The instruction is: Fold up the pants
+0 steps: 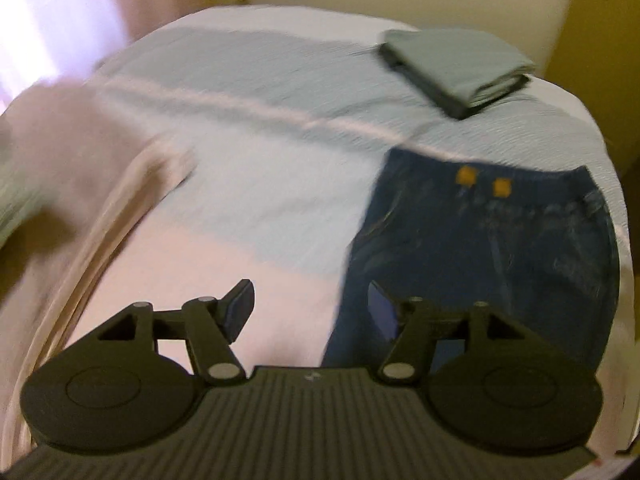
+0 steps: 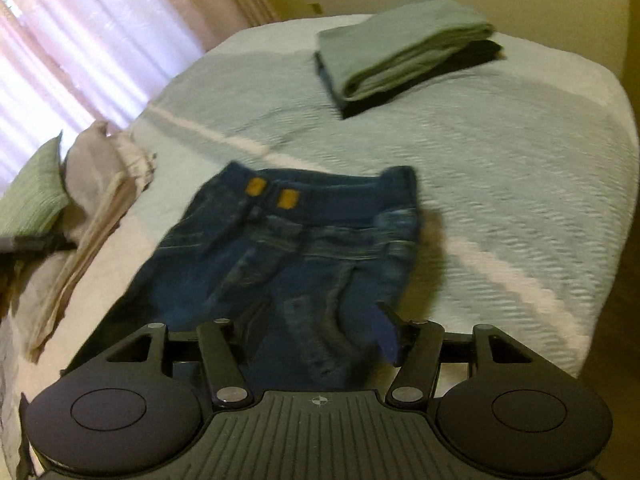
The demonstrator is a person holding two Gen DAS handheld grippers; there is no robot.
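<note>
The left gripper (image 1: 310, 312) hovers with jaws spread wide and empty, straddling the near left edge of the jeans (image 2: 288, 256) without visibly touching cloth. The right gripper (image 2: 312, 340) is likewise released; its jaws stand wide above the denim, and contact cannot be confirmed. The jeans lie flat on the bed (image 2: 500, 168), waistband away from the cameras, legs running toward them. Risk: a grasp taking only the top layer would drag the fabric into a skewed, bunched fold. Further off lie loose beige clothes (image 2: 104, 184) at left and a folded stack (image 2: 400, 48) near the far edge.
</note>
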